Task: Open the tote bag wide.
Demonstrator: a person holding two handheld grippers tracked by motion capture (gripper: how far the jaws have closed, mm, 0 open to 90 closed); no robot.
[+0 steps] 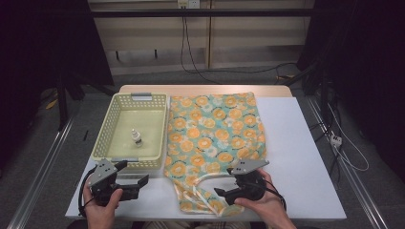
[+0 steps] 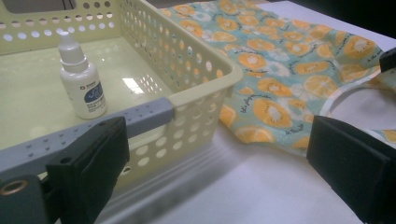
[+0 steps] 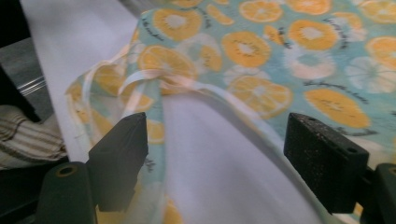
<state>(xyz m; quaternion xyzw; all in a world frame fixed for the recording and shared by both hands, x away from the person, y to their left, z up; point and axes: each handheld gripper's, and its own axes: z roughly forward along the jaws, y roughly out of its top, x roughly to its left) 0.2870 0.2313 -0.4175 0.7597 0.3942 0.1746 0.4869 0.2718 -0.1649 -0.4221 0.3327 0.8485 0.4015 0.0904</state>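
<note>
R tongs (image 1: 220, 192) wide apart, nothing clamped, poised over the white strap (image 3: 196, 86) at the near end of the cloth (image 1: 215, 129), which lies flat on the worktop (image 1: 305, 157) beside the basket (image 1: 106, 138). L tongs (image 1: 135, 173) also apart, holding nothing, near the basket's front rim. Risks: R may pinch just the thin strap, so the cloth drags or bunches; L could nudge the basket and tip the bottle (image 1: 137, 138).

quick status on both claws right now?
Left claw: open, holding nothing, beside the basket.
Right claw: open, holding nothing, over the strap end of the orange-print cloth.
</note>
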